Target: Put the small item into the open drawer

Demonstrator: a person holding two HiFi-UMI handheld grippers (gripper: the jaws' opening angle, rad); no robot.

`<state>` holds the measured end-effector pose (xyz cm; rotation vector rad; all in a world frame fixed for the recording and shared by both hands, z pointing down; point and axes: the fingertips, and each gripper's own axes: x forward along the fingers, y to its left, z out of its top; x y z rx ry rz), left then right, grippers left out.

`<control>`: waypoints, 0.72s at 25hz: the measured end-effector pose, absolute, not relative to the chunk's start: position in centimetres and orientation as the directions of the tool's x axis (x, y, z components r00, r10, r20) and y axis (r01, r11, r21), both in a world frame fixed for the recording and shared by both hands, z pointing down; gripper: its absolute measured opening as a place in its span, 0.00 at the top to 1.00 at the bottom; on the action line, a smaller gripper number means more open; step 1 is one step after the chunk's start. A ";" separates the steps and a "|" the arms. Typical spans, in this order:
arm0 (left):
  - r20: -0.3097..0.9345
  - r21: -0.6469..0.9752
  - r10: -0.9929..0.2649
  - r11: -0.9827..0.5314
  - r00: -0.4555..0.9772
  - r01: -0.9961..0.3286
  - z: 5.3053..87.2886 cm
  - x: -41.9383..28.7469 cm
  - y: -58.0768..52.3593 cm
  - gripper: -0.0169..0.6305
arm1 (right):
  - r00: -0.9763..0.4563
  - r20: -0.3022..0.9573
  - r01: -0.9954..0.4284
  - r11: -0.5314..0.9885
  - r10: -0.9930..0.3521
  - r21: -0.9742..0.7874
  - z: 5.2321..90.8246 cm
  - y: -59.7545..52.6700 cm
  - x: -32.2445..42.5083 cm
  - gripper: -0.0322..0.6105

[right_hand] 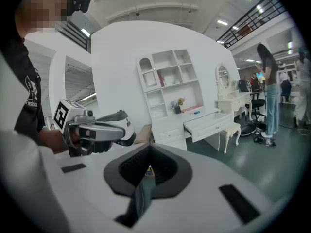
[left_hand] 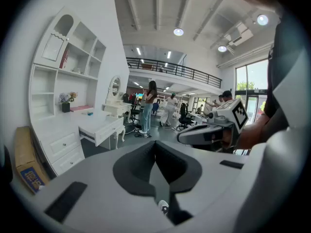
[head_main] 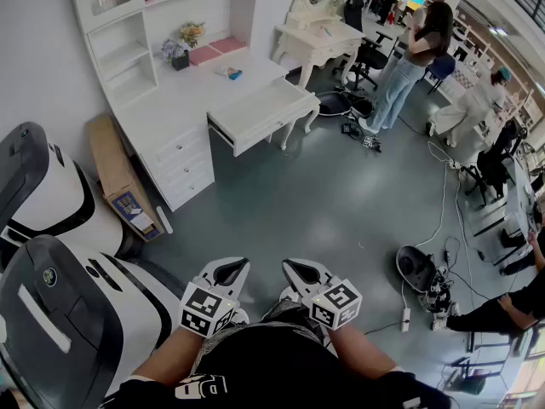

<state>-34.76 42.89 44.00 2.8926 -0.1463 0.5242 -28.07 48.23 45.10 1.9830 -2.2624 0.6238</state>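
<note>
A small blue item lies on the white desk far ahead, behind the open drawer that sticks out to the desk's right. My left gripper and right gripper hang side by side close to my body, several steps from the desk. Both have their jaws shut and hold nothing. In the left gripper view the drawer and the item show at the left. In the right gripper view the drawer sits right of centre, with the item on the desk behind it.
A cardboard box leans beside the desk's lower drawers. Large white and black machines stand at my left. A white dressing table and standing people are beyond the desk. Cables and a floor device lie at the right.
</note>
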 end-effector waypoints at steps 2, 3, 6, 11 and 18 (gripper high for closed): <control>0.355 0.175 -0.069 -0.975 0.933 -0.138 43.9 -35.0 42.9 0.95 | -0.174 0.315 -0.964 0.096 -0.933 -0.249 45.0 48.3 -28.4 0.94; 0.354 0.176 -0.072 -0.974 0.932 -0.142 43.8 -35.1 42.8 0.95 | -0.179 0.314 -0.963 0.101 -0.932 -0.248 44.9 48.2 -28.5 0.94; 0.354 0.178 -0.078 -0.973 0.932 -0.149 43.7 -35.3 42.7 0.95 | -0.192 0.306 -0.962 0.117 -0.932 -0.249 44.6 48.1 -28.9 0.94; 0.357 0.175 -0.075 -0.974 0.931 -0.145 44.0 -35.6 42.7 0.95 | -0.204 0.302 -0.959 0.128 -0.931 -0.252 44.9 48.0 -29.5 0.94; 0.364 0.172 -0.079 -0.974 0.928 -0.150 43.9 -36.2 42.3 0.95 | -0.147 0.283 -0.970 0.082 -0.948 -0.230 44.8 47.3 -30.1 0.94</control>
